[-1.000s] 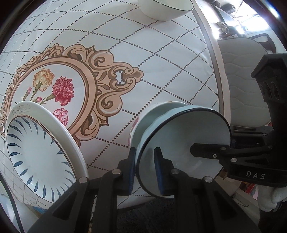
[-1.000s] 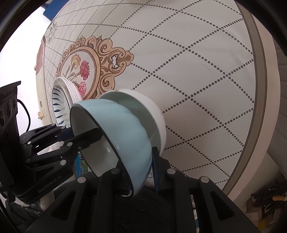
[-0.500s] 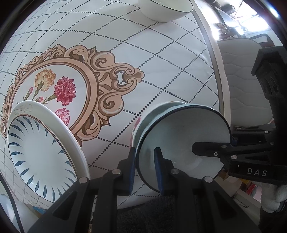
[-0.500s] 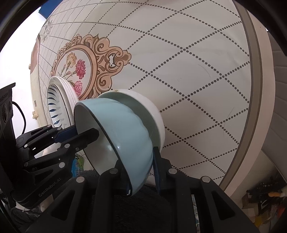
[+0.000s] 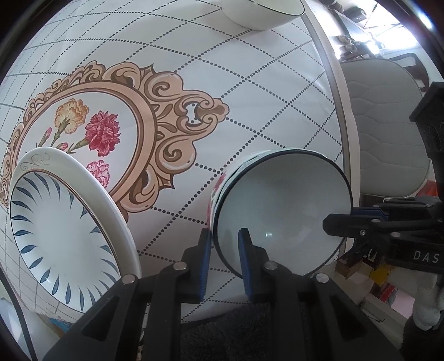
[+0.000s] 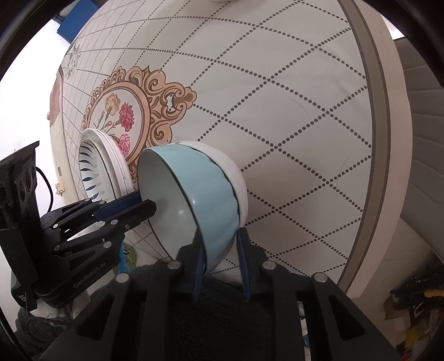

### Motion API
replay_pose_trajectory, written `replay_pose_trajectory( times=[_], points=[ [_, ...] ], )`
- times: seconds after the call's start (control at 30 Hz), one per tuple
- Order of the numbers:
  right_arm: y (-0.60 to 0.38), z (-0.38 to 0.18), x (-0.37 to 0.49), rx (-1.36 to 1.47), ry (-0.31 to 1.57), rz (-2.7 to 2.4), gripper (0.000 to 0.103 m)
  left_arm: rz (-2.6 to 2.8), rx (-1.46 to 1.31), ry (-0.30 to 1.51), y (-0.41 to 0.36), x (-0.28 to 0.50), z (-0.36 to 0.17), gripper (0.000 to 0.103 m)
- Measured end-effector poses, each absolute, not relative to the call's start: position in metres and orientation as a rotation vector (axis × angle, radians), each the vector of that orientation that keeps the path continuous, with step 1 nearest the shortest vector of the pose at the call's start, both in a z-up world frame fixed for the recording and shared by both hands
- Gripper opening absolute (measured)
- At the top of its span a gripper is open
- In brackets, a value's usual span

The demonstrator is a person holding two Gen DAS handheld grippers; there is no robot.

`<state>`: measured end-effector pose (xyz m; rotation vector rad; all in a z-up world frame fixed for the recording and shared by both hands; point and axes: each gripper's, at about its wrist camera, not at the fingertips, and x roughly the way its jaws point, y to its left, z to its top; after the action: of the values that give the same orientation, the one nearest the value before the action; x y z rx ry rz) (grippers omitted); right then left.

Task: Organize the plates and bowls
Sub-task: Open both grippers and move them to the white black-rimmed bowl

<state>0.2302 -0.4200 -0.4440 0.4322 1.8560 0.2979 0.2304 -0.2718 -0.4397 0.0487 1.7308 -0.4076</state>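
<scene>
Currently the blue bowl is being seated into the white bowl, both tilted on the counter near its front edge. The left gripper pinches the blue bowl's rim, one pad inside and one outside. The right gripper sits on the opposite rim; its jaws are closing, the inner pad against the rim while the outer pad appears to stand a little off the wall.

Procedure, as judged from this position:
1. Keep both grips on the rim only; glazed walls are likely to slip.
2. Lower both sides evenly so the blue bowl settles square inside the white one.
3. Confirm that the rims run parallel before either gripper lets go; a cocked bowl may rock or slide off the edge.
4. Release one gripper at a time.

Containers:
- Blue bowl: empty, interior clean.
- White bowl: holds the blue bowl; a red floral print shows on its outside wall.
- Plate stack: to the left, the top plate with blue leaf strokes, nothing on it.
- Far bowl: a further white bowl at the counter's far side, contents not visible.
</scene>
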Motion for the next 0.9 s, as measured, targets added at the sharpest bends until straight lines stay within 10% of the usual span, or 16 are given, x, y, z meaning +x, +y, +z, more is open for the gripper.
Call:
replay_pose_trajectory(
  times=[0.7, 0.9],
  points=[
    [-0.435, -0.471, 0.219, 0.639, 1.916, 0.286, 0.011, -0.399, 0.052, 1.749, -0.274, 0.23, -0.438, 0.018],
    [-0.432, -0.451, 0.231, 0.47, 1.897, 0.289, 0.024, -0.334, 0.062, 1.717, -0.26, 0.236, -0.423, 0.027]
  ],
)
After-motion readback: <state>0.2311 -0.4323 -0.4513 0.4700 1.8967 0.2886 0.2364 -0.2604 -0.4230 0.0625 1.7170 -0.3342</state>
